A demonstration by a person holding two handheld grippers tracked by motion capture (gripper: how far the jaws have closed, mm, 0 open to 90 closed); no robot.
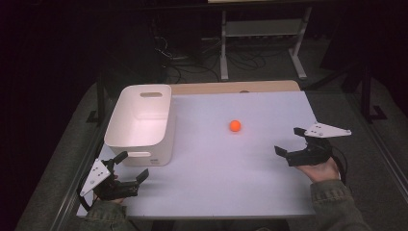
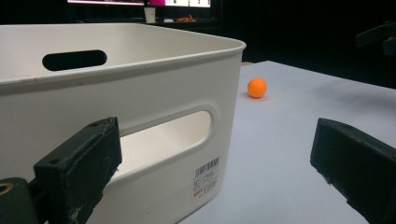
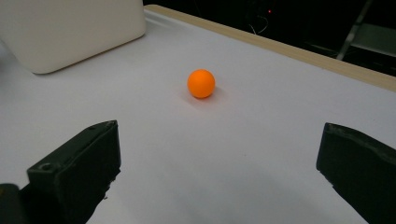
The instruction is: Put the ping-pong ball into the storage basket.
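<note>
Orange plastic ball [image 1: 235, 126] sits alone mid-worktop [image 1: 216, 168]; your right claw [image 1: 290, 141] spread, facing it; left claw [image 1: 132, 165] spread beside white plastic bin [image 1: 144, 139].

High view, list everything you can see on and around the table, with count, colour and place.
ball: one, orange, on the table right of the bin, touching nothing
bin: one, white, handle slots in its end walls, on the table's left side, nothing visible inside
table: one, white top with a wooden strip along the far edge
stand: one, pale metal frame, on the floor beyond the table
cables: several, dark, on the floor beyond the table
left gripper: one, black, open, by the bin's near wall
right gripper: one, black, open, right of the ball
</note>
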